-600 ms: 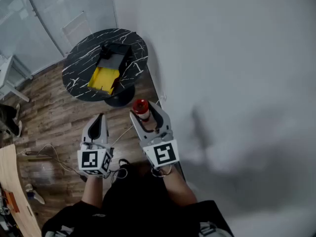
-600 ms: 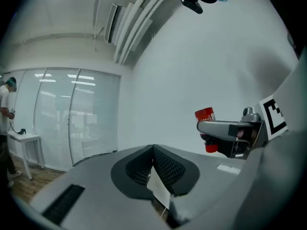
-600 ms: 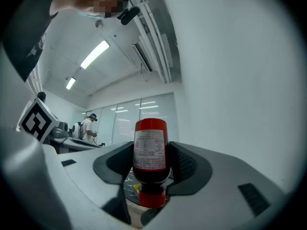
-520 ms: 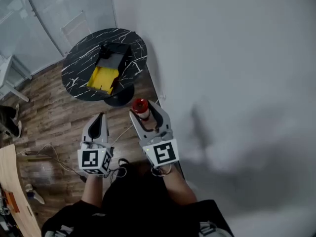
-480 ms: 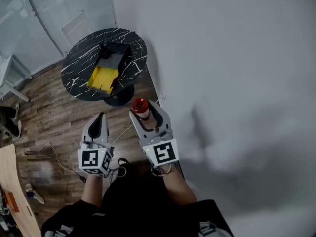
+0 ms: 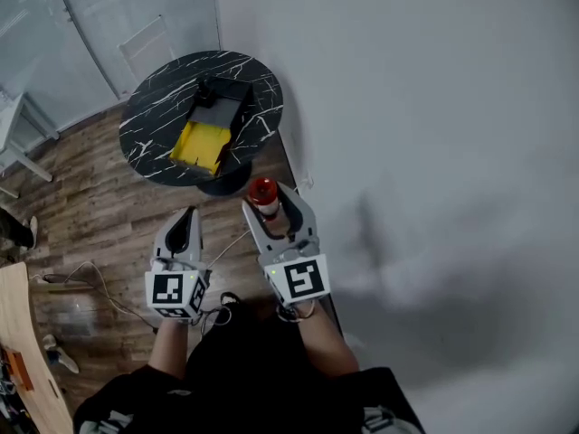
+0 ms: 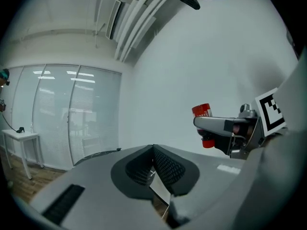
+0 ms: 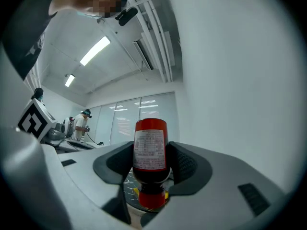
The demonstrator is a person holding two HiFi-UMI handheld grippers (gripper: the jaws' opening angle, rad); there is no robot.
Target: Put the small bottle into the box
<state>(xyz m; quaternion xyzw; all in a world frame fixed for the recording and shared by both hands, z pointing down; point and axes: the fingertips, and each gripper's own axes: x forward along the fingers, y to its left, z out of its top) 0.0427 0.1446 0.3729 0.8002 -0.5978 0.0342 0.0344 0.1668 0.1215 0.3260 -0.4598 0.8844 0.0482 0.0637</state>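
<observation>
A small red bottle (image 6: 263, 193) with a white label (image 8: 150, 150) sits between the pads of my right gripper (image 6: 269, 197), cap end down in the right gripper view. The jaws are shut on it. It hangs in the air short of the round black marble table (image 6: 149, 120). On that table lies the box (image 6: 213, 120), black with a yellow flap. My left gripper (image 6: 185, 222) is beside the right one, shut and empty, its pads touching (image 7: 153, 150). The left gripper view shows the bottle (image 7: 202, 111) off to the right.
A white wall runs along the right. Wood floor with cables (image 6: 90, 283) lies below me. A glass partition and a pale chair (image 6: 149, 43) stand behind the table. A wooden tabletop edge (image 6: 23, 351) is at lower left. A person (image 8: 79, 126) stands far off.
The table and box sit slightly more to the right in the head view. Both grippers keep their places, and the bottle stays in the right one.
</observation>
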